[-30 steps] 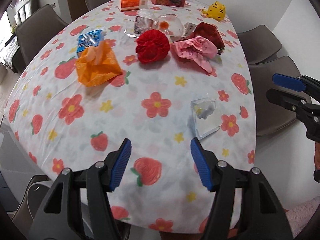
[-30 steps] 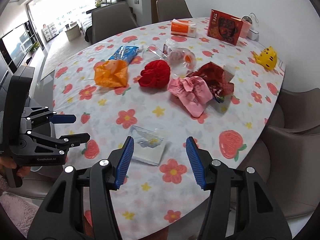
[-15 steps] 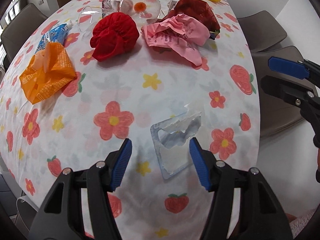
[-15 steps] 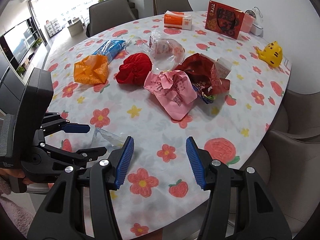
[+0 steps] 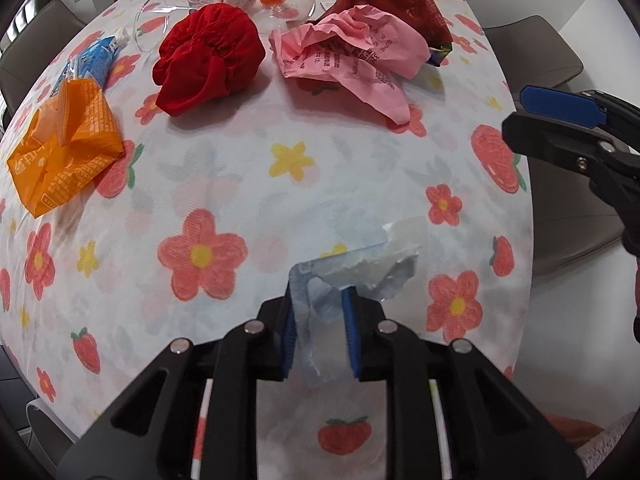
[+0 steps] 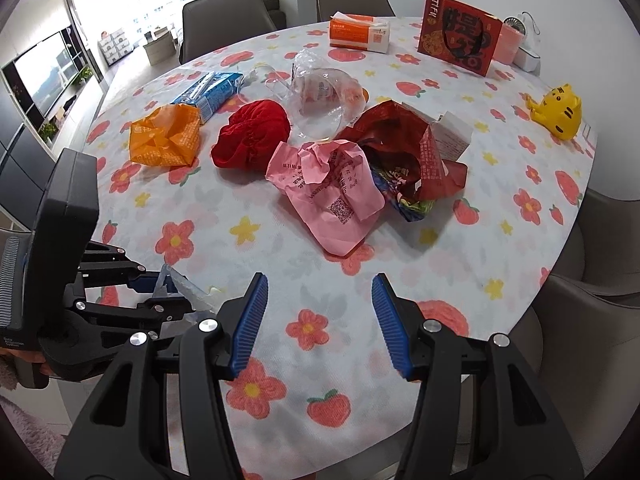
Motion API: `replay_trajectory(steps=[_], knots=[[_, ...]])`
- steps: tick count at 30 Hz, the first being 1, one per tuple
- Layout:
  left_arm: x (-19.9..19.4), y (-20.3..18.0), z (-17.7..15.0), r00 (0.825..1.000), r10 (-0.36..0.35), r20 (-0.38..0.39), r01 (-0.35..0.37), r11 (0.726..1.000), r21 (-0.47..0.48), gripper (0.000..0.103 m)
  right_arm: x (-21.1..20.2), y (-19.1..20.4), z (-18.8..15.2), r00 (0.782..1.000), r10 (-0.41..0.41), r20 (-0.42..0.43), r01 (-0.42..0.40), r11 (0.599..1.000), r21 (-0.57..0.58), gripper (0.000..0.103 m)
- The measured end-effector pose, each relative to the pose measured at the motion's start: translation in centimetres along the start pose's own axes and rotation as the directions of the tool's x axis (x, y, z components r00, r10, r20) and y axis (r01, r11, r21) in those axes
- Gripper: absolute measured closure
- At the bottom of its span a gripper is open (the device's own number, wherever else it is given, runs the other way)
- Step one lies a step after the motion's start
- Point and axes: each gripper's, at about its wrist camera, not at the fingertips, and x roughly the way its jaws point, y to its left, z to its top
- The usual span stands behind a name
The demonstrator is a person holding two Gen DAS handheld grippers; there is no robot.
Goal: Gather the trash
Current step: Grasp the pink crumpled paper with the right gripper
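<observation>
Left gripper (image 5: 318, 330) jaws closing on clear plastic wrapper (image 5: 360, 276), wrapper between pads; squeeze fully before lifting; right gripper (image 6: 318, 320) half-open, empty

Clear plastic wrapper (image 5: 360, 276), torn and crumpled, near edge of table, pinched between two blue pads that are closing on it; one end sticks up between them, rest spreads right on the cloth. Pink plastic bag (image 6: 328, 184) with printed text, crumpled, mid-table. Touching its right side, dark red foil bag (image 6: 404, 148), open and crushed, with a colourful wrapper (image 6: 408, 200) poking out beneath. Red cloth bundle (image 6: 252, 140) just left of the pink bag, scrunched. Orange plastic bag (image 6: 164, 142) further left, crumpled flat. Blue packet (image 6: 208, 94) behind it, lying flat. Clear plastic cup (image 6: 320, 100) on its side at far middle, behind the red bundle.
</observation>
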Motion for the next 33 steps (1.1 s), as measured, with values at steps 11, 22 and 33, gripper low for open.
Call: replay_trajectory(steps=[11, 22, 33], knots=[[-0.8, 0.8, 2.1, 0.999, -0.008, 0.035, 0.007, 1.000, 0.010, 0.091, 4.3, -2.1, 2.7, 0.998, -0.061, 0.014, 0.061, 0.998, 0.001, 0.050], [-0.8, 1.6, 3.5, 0.999, -0.006, 0.038, 0.005, 1.000, 0.011, 0.091, 6.8, -2.8, 4.9, 0.999, -0.044, 0.002, 0.044, 0.999, -0.010, 0.068], [-1.7, 2.1, 4.3, 0.998, 0.000, 0.067, -0.001, 1.000, 0.008, 0.091, 5.1, -1.3, 4.5, 0.999, 0.032, 0.017, -0.031, 0.999, -0.043, 0.102]])
